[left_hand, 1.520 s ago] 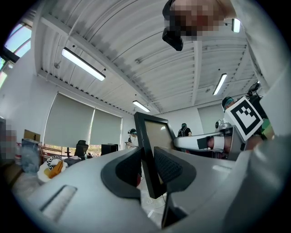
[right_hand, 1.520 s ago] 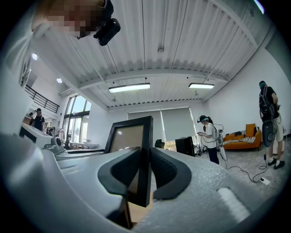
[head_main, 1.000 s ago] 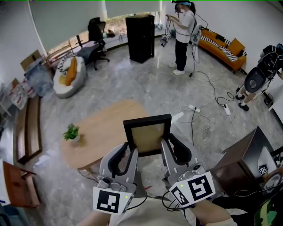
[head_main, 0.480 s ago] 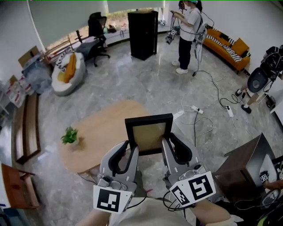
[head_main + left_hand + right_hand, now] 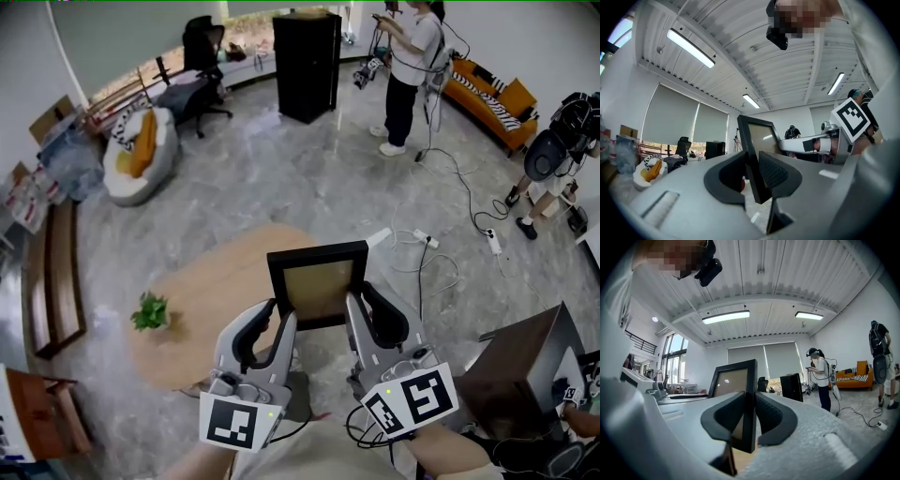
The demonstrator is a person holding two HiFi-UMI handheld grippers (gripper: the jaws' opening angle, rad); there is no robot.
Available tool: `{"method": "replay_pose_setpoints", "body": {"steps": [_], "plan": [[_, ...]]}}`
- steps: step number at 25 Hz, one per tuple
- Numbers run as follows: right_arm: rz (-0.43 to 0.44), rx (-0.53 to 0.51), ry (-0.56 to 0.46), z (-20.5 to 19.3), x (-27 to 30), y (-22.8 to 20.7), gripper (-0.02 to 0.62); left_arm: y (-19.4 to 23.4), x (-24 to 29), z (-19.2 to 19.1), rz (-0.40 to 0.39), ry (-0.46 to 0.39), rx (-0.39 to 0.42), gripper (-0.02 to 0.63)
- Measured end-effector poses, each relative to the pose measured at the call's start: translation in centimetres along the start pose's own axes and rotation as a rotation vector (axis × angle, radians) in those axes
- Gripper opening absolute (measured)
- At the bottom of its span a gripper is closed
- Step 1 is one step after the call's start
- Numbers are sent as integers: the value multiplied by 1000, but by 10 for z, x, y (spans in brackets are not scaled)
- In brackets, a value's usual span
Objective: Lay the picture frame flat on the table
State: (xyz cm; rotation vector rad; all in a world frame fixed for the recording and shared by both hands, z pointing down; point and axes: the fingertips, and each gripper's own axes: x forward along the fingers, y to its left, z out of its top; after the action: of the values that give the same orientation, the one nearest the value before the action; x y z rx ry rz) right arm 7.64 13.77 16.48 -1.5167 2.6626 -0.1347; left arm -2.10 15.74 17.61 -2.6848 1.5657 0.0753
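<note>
The left gripper (image 5: 280, 320) has its jaws closed on the left side bar of the frame (image 5: 319, 285), and the left gripper view shows the dark pads pressing this bar from both sides. The right gripper (image 5: 360, 302) holds the right side bar in the same way; in the right gripper view its jaws (image 5: 750, 414) clamp the black edge of the frame (image 5: 732, 383). So the frame is between the two grippers, upright, with its pale front turned to the person, and it does not lie flat. From the left gripper (image 5: 753, 165) the frame (image 5: 757, 135) rises up, a little tilted. Just beyond the grippers and to their left is the round wooden table (image 5: 211, 277); whether the frame touches it, I cannot tell. A small plant (image 5: 150, 309) stands on the table, left of the left gripper. To the right of the right gripper, white cables (image 5: 439, 267) lie on the floor. Far beyond, a person (image 5: 409, 70) stands near a black cabinet (image 5: 306, 66).
</note>
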Motion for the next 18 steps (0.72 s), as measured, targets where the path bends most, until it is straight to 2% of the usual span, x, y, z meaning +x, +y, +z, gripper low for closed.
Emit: {"method": "replay_pose_setpoints", "body": {"steps": [12, 18], "plan": [[-19, 4, 31, 7, 198, -30, 74, 159, 131, -2, -17, 21, -17, 109], [-16, 19, 53, 5, 261, -49, 74, 204, 177, -7, 0, 35, -37, 109]]}}
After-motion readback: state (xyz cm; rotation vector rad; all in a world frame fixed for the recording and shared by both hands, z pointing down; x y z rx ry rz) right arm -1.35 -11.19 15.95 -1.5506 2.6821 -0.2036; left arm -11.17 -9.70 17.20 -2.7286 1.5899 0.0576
